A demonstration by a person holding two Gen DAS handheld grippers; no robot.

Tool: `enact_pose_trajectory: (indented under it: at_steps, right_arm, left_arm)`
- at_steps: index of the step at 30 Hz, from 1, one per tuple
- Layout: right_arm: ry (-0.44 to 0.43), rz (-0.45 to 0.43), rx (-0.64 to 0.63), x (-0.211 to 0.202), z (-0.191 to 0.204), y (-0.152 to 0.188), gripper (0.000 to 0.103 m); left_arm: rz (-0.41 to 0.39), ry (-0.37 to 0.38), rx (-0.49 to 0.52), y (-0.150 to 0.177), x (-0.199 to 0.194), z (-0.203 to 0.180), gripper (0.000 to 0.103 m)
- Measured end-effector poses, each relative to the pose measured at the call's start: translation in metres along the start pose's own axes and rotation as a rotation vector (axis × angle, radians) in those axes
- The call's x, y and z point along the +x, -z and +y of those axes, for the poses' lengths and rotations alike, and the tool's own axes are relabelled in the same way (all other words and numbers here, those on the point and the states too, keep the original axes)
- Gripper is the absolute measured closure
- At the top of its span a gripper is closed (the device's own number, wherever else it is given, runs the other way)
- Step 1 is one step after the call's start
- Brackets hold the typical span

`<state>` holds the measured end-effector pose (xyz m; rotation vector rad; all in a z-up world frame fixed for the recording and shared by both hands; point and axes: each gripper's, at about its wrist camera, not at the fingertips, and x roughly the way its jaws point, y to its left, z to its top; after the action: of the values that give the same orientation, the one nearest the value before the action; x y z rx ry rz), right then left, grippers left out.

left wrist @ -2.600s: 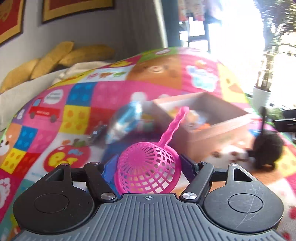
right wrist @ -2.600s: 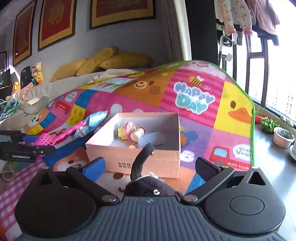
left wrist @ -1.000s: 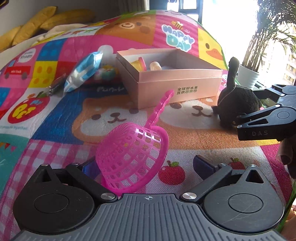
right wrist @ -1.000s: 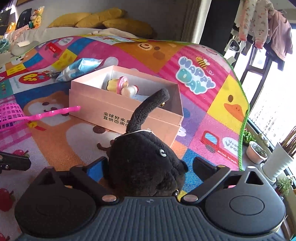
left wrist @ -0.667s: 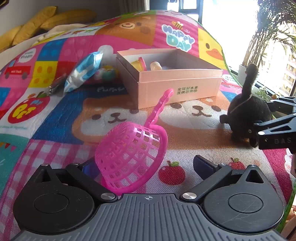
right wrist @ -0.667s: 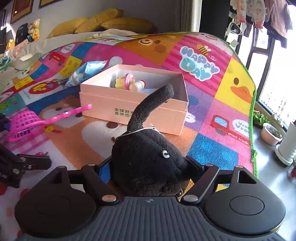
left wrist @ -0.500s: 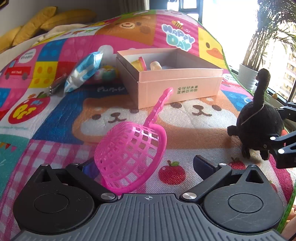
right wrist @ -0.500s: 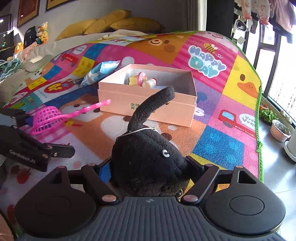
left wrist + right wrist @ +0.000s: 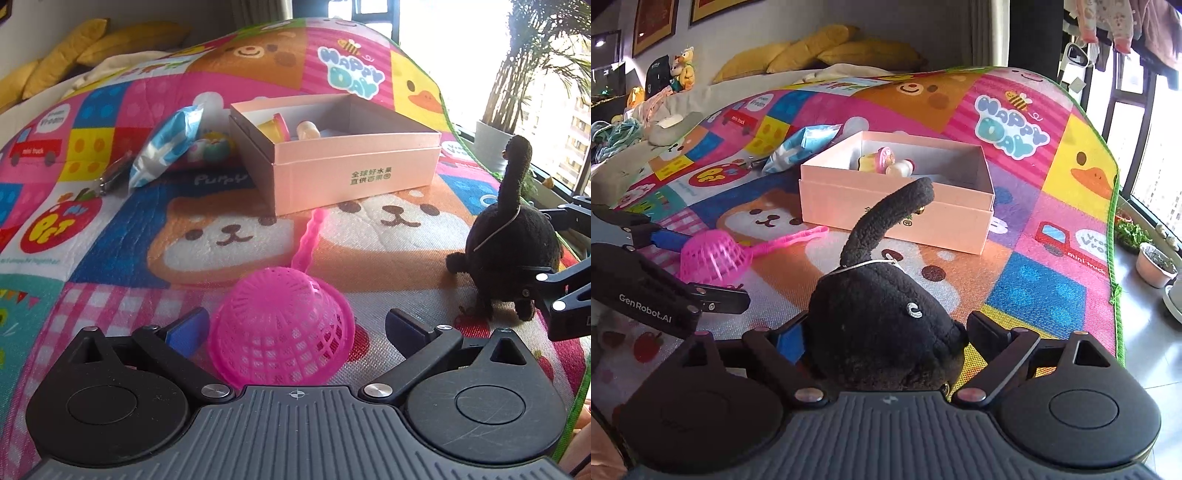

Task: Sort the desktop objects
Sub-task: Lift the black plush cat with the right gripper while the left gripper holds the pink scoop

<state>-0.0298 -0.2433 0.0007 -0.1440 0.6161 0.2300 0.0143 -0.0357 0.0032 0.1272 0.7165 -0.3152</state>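
Note:
A pink plastic scoop point(image 9: 284, 328) lies mouth-down on the play mat between the fingers of my left gripper point(image 9: 293, 326). That gripper is open, its pads wide of the basket, and the scoop's handle points toward the pink box point(image 9: 354, 173). A black plush toy point(image 9: 882, 325) with a long upright tail stands on the mat between the fingers of my right gripper point(image 9: 886, 332). Its jaws are opening and the pads no longer squeeze the plush. In the left wrist view the plush point(image 9: 509, 240) stands at the far right.
The open pink box point(image 9: 886, 210) holds small toys point(image 9: 882, 160). A blue-and-white packet point(image 9: 166, 147) and a small ball toy point(image 9: 210, 147) lie left of the box. The mat's green edge point(image 9: 1113, 258) runs on the right, with plant pots point(image 9: 1156, 266) on the floor beyond.
The right gripper carried the plush away from the box, set it on the mat and widened its jaws. The scoop tipped from leaning on the left finger to lying mouth-down.

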Motion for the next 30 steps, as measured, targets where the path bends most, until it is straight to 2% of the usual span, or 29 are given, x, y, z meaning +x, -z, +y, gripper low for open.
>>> enact_pose_trajectory:
  at_steps: [8, 17, 27, 30]
  right_arm:
    - [0.006, 0.001, 0.009, 0.003, -0.004, 0.002, 0.006]
    - [0.034, -0.018, -0.018, -0.003, -0.001, 0.002, 0.005]
    - [0.101, -0.062, -0.013, -0.013, -0.016, -0.002, 0.000]
    - [0.079, -0.045, 0.018, -0.016, -0.024, -0.002, 0.000]
  left_arm:
    - [-0.005, 0.014, -0.038, 0.001, -0.004, 0.006, 0.000]
    - [-0.012, 0.015, -0.065, 0.002, -0.010, 0.013, 0.000]
    - [-0.006, 0.022, -0.059, 0.002, -0.012, 0.014, 0.000]
    - [-0.005, 0.026, -0.051, 0.002, -0.010, 0.012, 0.000]
